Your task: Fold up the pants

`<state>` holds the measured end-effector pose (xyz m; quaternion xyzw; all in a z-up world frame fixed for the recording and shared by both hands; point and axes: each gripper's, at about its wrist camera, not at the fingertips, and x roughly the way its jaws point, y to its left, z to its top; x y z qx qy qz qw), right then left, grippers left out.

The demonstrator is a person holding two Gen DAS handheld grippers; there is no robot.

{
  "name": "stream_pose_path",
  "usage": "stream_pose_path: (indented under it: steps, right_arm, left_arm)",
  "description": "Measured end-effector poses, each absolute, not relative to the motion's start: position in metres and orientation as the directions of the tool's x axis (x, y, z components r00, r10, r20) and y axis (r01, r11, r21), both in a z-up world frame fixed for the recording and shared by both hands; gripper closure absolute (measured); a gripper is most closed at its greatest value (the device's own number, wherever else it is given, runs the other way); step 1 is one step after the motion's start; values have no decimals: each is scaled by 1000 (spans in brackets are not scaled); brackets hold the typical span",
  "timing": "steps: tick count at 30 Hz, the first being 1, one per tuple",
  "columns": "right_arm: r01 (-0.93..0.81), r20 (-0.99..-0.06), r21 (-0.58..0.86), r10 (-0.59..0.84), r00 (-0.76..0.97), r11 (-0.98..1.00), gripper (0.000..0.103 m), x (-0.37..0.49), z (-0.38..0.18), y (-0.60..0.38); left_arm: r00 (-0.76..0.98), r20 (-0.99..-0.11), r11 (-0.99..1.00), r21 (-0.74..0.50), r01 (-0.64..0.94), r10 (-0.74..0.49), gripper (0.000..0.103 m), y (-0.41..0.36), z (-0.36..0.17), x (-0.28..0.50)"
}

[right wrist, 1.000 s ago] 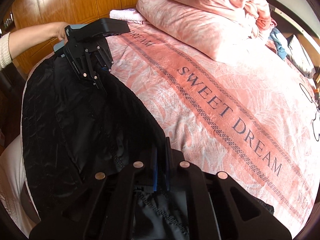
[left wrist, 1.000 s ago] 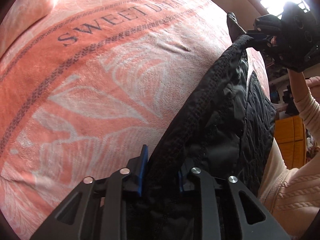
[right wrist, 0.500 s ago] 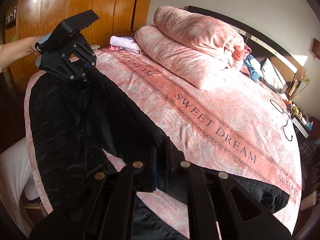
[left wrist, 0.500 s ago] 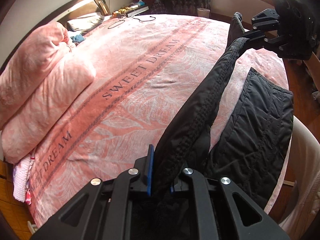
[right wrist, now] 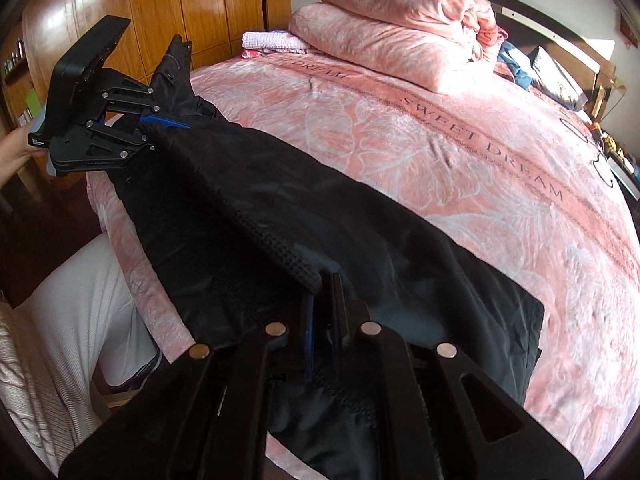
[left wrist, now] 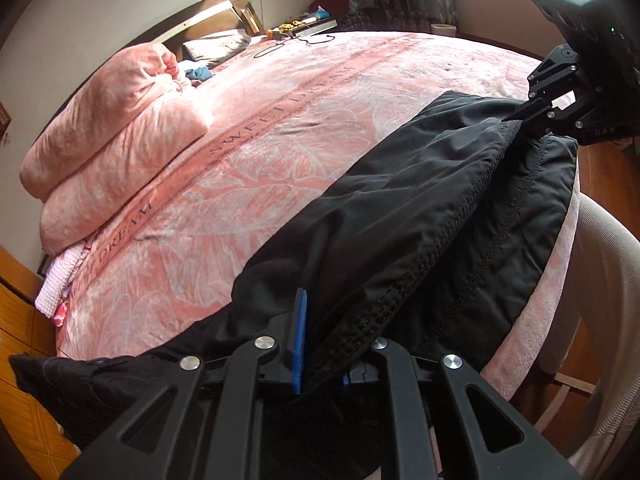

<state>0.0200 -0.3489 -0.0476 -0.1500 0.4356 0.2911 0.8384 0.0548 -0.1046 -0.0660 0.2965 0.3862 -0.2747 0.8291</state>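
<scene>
The black pants (left wrist: 420,216) lie along the near edge of the pink bed, folded lengthwise, with a textured seam band on top. My left gripper (left wrist: 324,344) is shut on one end of the band. My right gripper (right wrist: 324,308) is shut on the other end, and shows in the left wrist view (left wrist: 524,118) at the far right. My left gripper shows in the right wrist view (right wrist: 160,124), holding its end just above the bed edge. The pants (right wrist: 320,216) stretch between the two grippers and mostly rest on the blanket.
The pink "SWEET DREAM" blanket (left wrist: 280,132) covers the bed. Rolled pink bedding (left wrist: 108,140) lies at the head of the bed. A wooden wardrobe (right wrist: 192,12) stands behind the left gripper. A pale chair (left wrist: 600,280) and the person's white-clad body (right wrist: 76,300) are beside the bed edge.
Both grippers have lowered the pants from a raised, hanging hold onto the bed. The top layer has spread further over the blanket, away from the bed edge.
</scene>
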Motion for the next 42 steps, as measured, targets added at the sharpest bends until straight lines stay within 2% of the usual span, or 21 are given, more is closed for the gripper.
stream_pose_path:
  steps: [7, 17, 21, 22, 23, 24, 25, 26, 27, 28, 30, 35, 38, 40, 42]
  right_arm:
    - [-562, -831, 143, 407, 378, 815, 95, 14, -75, -359]
    - [-548, -859, 182, 403, 316, 817, 93, -5, -95, -361]
    - [-532, -858, 232, 429, 282, 814, 85, -4, -96, -368]
    - [-534, -856, 244, 438, 274, 810, 74, -5, -93, -368]
    - [-535, -856, 245, 439, 272, 809, 61, -7, -89, -369]
    - [-535, -856, 228, 430, 289, 814, 26, -9, -85, -369]
    - [-542, -848, 205, 424, 317, 815, 17, -14, -77, -369]
    - [-561, -836, 200, 439, 331, 803, 21, -19, -70, -370]
    - [-571, -827, 207, 454, 331, 794, 33, -22, -63, -371]
    - [-568, -820, 224, 468, 329, 792, 37, -24, -57, -374]
    - [-544, -792, 255, 496, 356, 799, 37, -23, -45, -381]
    - [-447, -744, 347, 532, 404, 824, 37, 1, -38, -392]
    - [-391, -748, 381, 528, 403, 838, 36, 24, -44, -386]
    - [-371, -751, 394, 527, 398, 841, 36, 35, -48, -380]
    - [-359, -753, 402, 527, 393, 842, 36, 42, -52, -374]
  left_arm:
    - [504, -819, 792, 104, 601, -275, 88, -91, -99, 39]
    - [452, -835, 841, -23, 541, -314, 84, -81, -131, 22]
    - [433, -834, 841, -66, 536, -341, 77, -78, -125, 19]
    - [411, -839, 834, -89, 544, -357, 62, -77, -121, 16]
    - [377, -838, 821, -137, 555, -395, 57, -74, -117, 13]
    - [356, -829, 809, -181, 559, -431, 42, -70, -111, 8]
    - [350, -818, 803, -208, 559, -456, 18, -65, -104, 8]
    - [367, -802, 804, -221, 552, -472, 10, -58, -95, 3]
    - [382, -785, 805, -233, 546, -487, 9, -51, -85, -1]
    - [386, -775, 805, -253, 537, -501, 9, -44, -78, 0]
    - [419, -759, 824, -266, 500, -499, 9, -28, -63, 4]
    - [508, -766, 894, -190, 406, -393, 9, 8, -48, 63]
    - [479, -768, 887, -248, 390, -425, 11, 28, -52, 111]
    - [423, -775, 864, -306, 399, -470, 22, 37, -61, 137]
    - [351, -776, 824, -359, 438, -524, 28, 41, -71, 159]
